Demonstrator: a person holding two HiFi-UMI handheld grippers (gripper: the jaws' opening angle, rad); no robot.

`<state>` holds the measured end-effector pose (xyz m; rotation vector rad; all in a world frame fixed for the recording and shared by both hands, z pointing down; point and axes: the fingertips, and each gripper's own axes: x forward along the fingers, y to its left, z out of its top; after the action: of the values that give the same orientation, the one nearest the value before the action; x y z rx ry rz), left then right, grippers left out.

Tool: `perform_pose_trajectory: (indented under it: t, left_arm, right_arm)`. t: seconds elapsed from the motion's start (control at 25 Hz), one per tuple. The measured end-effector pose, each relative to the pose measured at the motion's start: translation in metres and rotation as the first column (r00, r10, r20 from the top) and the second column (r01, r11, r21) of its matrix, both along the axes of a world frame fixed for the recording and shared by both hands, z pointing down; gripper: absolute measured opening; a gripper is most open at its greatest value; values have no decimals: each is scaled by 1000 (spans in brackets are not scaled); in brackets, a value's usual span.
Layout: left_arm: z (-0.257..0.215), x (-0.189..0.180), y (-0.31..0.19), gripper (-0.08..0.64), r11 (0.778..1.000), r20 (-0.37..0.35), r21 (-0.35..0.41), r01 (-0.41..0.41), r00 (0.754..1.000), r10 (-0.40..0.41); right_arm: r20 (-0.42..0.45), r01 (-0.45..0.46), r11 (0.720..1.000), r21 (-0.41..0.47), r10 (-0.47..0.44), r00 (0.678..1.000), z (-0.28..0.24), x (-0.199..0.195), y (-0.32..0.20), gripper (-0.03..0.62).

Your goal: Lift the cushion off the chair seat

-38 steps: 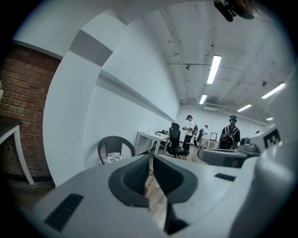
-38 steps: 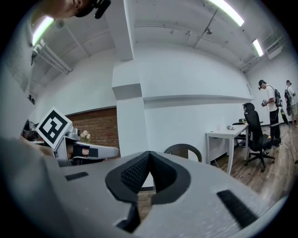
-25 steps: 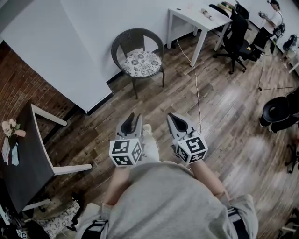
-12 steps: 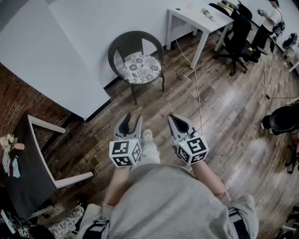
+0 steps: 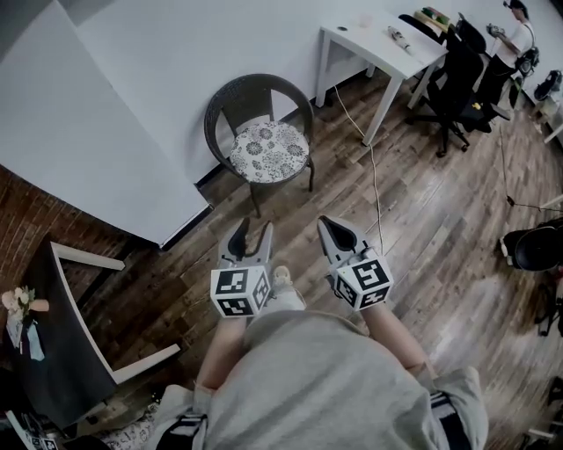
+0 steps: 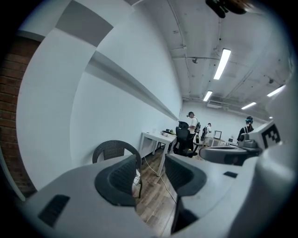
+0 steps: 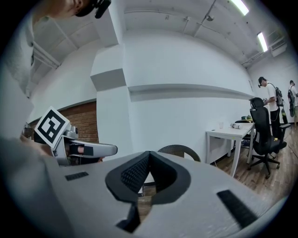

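A dark wicker chair [image 5: 255, 98] stands against the white wall, and a round floral cushion [image 5: 269, 151] lies on its seat. Both grippers are held out in front of the person, well short of the chair and pointing toward it. My left gripper [image 5: 253, 230] is open, its jaws are opening wider and nothing is between them. My right gripper [image 5: 327, 223] is shut and empty. In the left gripper view the chair [image 6: 114, 149] shows behind the left jaw, with a sliver of cushion [image 6: 136, 178] between the jaws [image 6: 151, 173]. The right gripper view shows the chair's back [image 7: 180, 150] above the closed jaws [image 7: 148, 158].
A white desk [image 5: 376, 37] stands right of the chair, with a cable [image 5: 374, 176] trailing over the wood floor. A black office chair [image 5: 459, 68] and a person [image 5: 517, 26] are at the far right. A black table with a white frame [image 5: 62, 343] stands by the brick wall.
Both grippers have advanced toward the chair, which now sits lower and nearer in the head view. The left gripper's jaws have spread apart.
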<state>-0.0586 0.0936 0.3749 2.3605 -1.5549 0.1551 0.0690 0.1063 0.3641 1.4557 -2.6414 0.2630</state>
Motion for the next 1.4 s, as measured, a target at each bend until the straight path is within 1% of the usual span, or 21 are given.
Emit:
perform_pose_trajectory:
  t: [0.4, 0.64, 1.08, 1.4]
  left_arm:
    - [-3, -17, -111, 184, 1000, -5, -7, -15, 1000, 15]
    - [1, -25, -165, 184, 1000, -11, -13, -19, 1000, 19]
    - [27, -42, -237, 184, 999, -15, -48, -20, 1000, 19]
    - [51, -45, -266, 184, 996, -11, -85, -26, 1000, 25]
  right_arm:
    - [-3, -12, 1000, -2, 12, 1000, -5, -19, -111, 3]
    - [-1, -23, 1000, -4, 23, 1000, -2, -26, -166, 3]
    - [-14, -29, 999, -34, 28, 1000, 17, -43, -235, 3]
    - [-27, -40, 997, -62, 38, 999, 29, -43, -259, 3]
